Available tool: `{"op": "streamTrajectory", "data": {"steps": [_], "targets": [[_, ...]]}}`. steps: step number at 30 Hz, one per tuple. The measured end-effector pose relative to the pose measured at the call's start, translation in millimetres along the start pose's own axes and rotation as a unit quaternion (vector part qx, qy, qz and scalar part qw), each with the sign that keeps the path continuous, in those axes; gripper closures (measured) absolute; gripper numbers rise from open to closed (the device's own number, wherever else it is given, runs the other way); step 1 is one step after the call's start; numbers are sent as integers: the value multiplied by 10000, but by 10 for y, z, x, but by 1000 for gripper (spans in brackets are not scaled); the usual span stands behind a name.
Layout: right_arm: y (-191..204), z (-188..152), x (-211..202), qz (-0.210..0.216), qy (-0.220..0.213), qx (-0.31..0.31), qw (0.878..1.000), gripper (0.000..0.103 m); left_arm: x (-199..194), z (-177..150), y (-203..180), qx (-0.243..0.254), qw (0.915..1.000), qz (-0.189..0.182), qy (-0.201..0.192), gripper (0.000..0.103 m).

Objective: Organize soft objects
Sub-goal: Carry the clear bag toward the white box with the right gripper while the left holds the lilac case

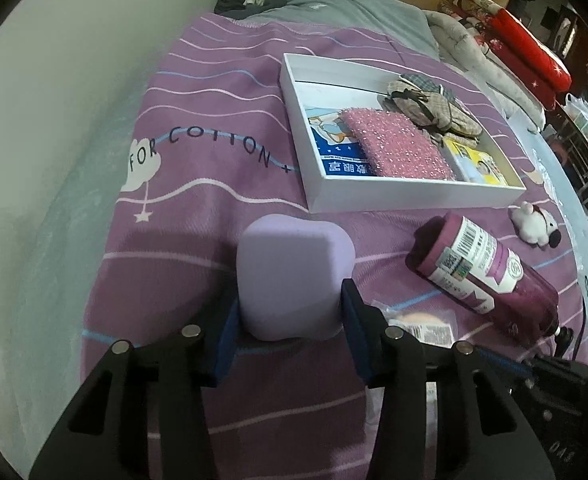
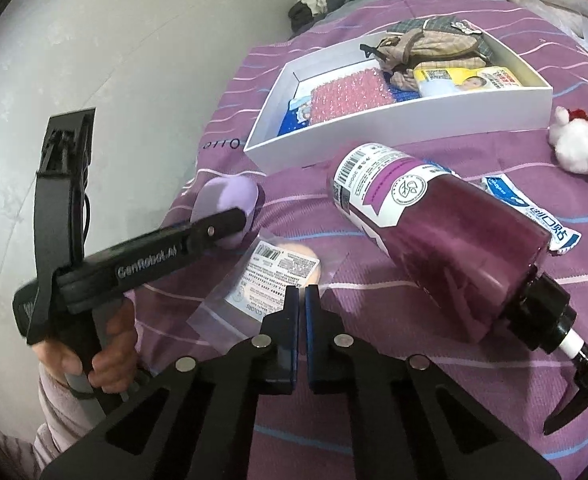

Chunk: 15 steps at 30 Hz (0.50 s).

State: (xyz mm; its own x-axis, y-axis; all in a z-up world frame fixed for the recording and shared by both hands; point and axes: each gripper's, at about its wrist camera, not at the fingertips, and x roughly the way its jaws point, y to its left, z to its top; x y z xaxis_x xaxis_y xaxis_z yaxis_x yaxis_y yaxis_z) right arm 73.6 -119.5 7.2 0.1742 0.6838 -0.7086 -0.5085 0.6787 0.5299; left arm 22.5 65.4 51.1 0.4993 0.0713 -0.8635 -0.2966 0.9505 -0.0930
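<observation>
My left gripper (image 1: 290, 304) is shut on a lilac foam sponge (image 1: 290, 276) and holds it just over the purple bedspread; it also shows in the right wrist view (image 2: 230, 200). A white box (image 1: 414, 192) ahead holds a pink sparkly cloth (image 1: 398, 144), a plaid fabric pouch (image 1: 434, 108) and printed packets. My right gripper (image 2: 301, 300) is shut and empty above a clear packet with a puff (image 2: 270, 276). A white plush toy (image 2: 582, 144) lies to the right of the box.
A purple pump bottle (image 2: 446, 248) lies on its side on the bed between the grippers and the box. A blue-and-white sachet (image 2: 534, 208) lies behind it. A wall runs along the left. Grey bedding and red pillows (image 1: 526, 48) lie beyond.
</observation>
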Motion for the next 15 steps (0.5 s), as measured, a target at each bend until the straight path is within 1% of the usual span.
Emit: {"op": "streamTrajectory", "data": {"steps": [5,6,8,9,10,12,15], "targets": [[39,35,-40,-4,-93,-69,9999,103,-71,-1,-2,86,9999,45,-106,55],[53,38,-41,-16,-84,-96,9999,101,-75,-1,1,92,9999,77,-118,55],[89,54,-18,-157,-18,-143,9998,100,-66,-4,8,97,9998,130,-93,55],[102,62,-8,-331,2,-117,9994,96,-63,-11,14,97,9998,134,-75,55],[109,70,-2,-388,23,-107,9992,93,-57,-19,20,91,9998,137,-55,55],[110,74,12,-415,27,-56,9991,79,-65,-47,22,105,9998,139,-46,55],[88,71,93,-399,130,67,9991,76,-75,-73,13,149,9998,138,-61,55]]}}
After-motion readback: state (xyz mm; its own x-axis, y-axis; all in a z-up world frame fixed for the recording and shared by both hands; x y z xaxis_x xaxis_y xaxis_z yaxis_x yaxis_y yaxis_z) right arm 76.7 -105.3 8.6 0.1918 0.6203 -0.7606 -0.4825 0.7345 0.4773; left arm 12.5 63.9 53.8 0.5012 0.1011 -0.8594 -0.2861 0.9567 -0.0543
